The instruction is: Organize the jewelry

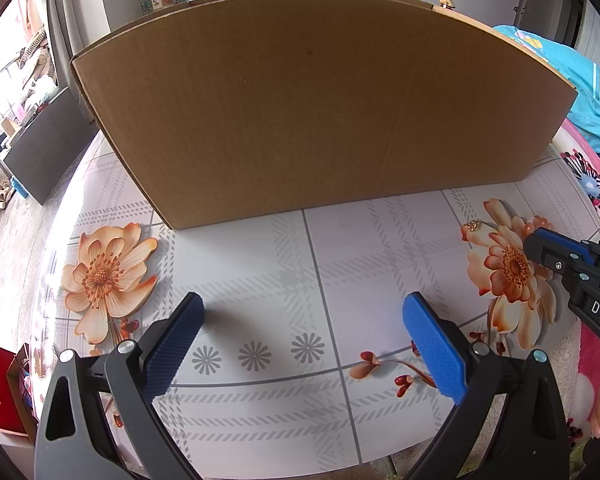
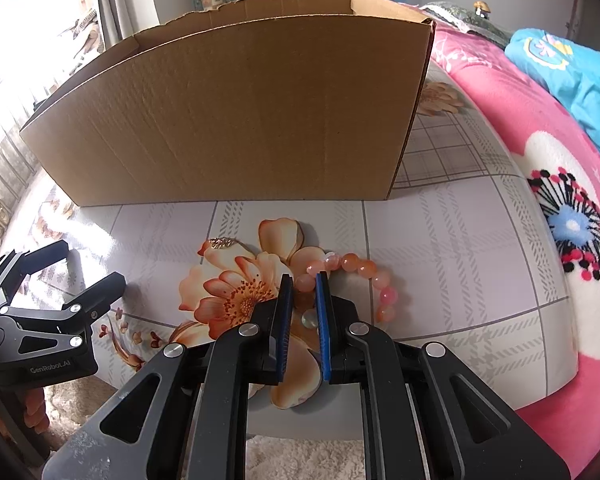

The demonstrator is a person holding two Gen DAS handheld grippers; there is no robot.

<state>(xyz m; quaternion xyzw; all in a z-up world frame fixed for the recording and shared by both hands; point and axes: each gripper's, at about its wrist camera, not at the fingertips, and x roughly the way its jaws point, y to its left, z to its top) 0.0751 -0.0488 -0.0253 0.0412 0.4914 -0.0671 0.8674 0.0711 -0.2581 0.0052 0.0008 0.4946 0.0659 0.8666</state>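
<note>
A bracelet of pink and orange beads (image 2: 364, 268) lies on the flower-print tablecloth (image 2: 440, 240). My right gripper (image 2: 304, 278) has its blue pads close together on the bracelet's left end, with beads pinched between them. A small gold ornament (image 2: 224, 243) rests on a printed petal to the left, apart from the bracelet. My left gripper (image 1: 304, 304) hangs open over bare cloth, holding nothing. In the left wrist view the right gripper (image 1: 540, 240) comes in from the right edge near the gold ornament (image 1: 474, 225); the bracelet is hidden there.
A large open cardboard box (image 2: 228, 120) stands on the table just behind both grippers, and its tall front wall (image 1: 300, 100) fills the left wrist view. A pink floral blanket (image 2: 540, 140) and blue bedding (image 2: 572, 68) lie to the right of the table.
</note>
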